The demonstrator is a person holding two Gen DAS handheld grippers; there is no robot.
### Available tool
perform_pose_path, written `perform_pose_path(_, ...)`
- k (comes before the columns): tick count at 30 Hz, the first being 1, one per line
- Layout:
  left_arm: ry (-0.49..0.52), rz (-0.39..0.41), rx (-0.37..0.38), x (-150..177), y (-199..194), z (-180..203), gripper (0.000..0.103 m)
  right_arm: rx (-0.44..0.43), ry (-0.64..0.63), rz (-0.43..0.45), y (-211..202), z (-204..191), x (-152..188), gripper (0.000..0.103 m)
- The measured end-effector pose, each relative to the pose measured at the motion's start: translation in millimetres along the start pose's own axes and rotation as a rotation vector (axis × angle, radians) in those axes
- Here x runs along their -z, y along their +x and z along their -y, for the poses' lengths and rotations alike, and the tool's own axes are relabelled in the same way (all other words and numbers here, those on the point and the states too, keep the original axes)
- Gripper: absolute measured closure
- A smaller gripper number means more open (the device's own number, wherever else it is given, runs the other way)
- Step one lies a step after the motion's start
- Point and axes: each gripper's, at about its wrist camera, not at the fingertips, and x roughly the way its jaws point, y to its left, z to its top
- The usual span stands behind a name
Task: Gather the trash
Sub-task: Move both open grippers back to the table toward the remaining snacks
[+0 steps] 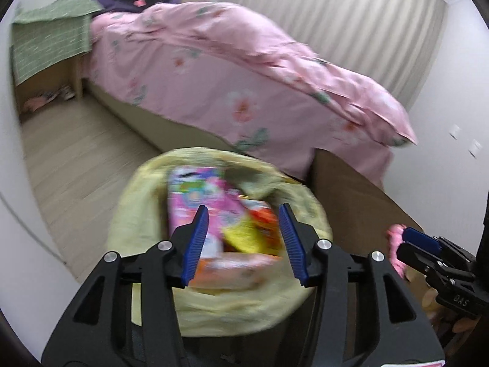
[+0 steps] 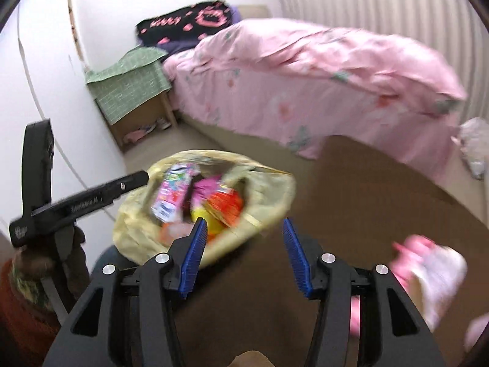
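A yellow trash bag (image 1: 137, 214) stands open and holds several bright snack wrappers (image 1: 195, 195), pink, orange and yellow. My left gripper (image 1: 243, 208) hangs just above the bag's mouth, open; the wrappers show in the gap below, but its pads touch nothing. In the right wrist view the bag (image 2: 269, 192) lies ahead and to the left. My right gripper (image 2: 243, 220) is open and empty over a brown table (image 2: 366, 189). A pink and white wrapper (image 2: 428, 260) lies on the table to its right. The left gripper (image 2: 137, 180) reaches in from the left.
Behind the bag stands a bed with a pink floral quilt (image 1: 214, 61). A bedside stand under a green cloth (image 1: 49, 39) sits at the far left. Pale wood floor (image 1: 76, 153) runs between them. A white crumpled thing (image 2: 473, 143) lies beyond the table's far right.
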Motion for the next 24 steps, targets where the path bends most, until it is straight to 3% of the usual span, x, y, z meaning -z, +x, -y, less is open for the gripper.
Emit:
perform_pose_path(8,0.254,-0.086,0.259,24,4,116,0.051,0.28,0.119,0.037,-108,76,92,0.049)
perform_pose_path(15,0.47,-0.162,0.377,54,33,217,0.051,0.416,0.297,0.062,-159,127,161,0.049)
perform_pose_path(19,0.506,-0.199,0.378,57,67,261,0.051,0.456,0.349,0.064,-173,140,185,0.049)
perform_pose_path(24,0.473,-0.276,0.245,57,115,285,0.051,0.474,0.399,0.058,-180,151,205,0.049)
